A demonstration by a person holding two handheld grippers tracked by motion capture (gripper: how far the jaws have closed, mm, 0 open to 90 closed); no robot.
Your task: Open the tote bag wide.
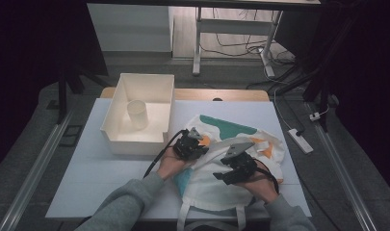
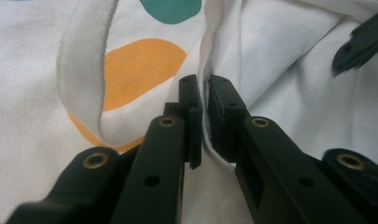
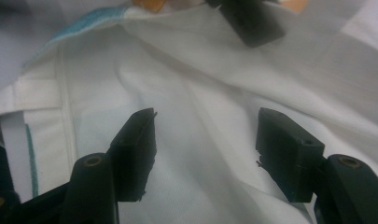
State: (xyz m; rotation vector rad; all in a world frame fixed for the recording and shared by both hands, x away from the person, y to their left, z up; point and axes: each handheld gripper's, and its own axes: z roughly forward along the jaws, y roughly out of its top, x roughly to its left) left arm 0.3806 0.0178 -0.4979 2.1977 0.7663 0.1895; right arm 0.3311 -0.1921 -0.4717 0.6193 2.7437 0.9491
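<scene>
A dim room with a desk frame and loose cables on the floor lies behind a white table [image 1: 101, 178]. On the table's far left part stands an open white bin [image 1: 116, 111], and inside it one white cup [image 1: 137, 114] stands upright near the middle. Just beside the bin, toward the person's side, a white cloth bag [image 1: 212, 185] lies rumpled and spread, printed with teal and orange patches, its two straps hanging over the table's near edge. The left gripper [image 2: 199, 98] rests on the bag's corner closest to the bin; its jaws are nearly closed, pinching a hemmed edge of the bag's fabric between them, with a loop of strap [image 2: 81, 70] curling beside an orange patch. The right gripper [image 3: 205, 135] sits on the bag farther from the bin, its jaws spread wide over plain white fabric, gripping nothing.
</scene>
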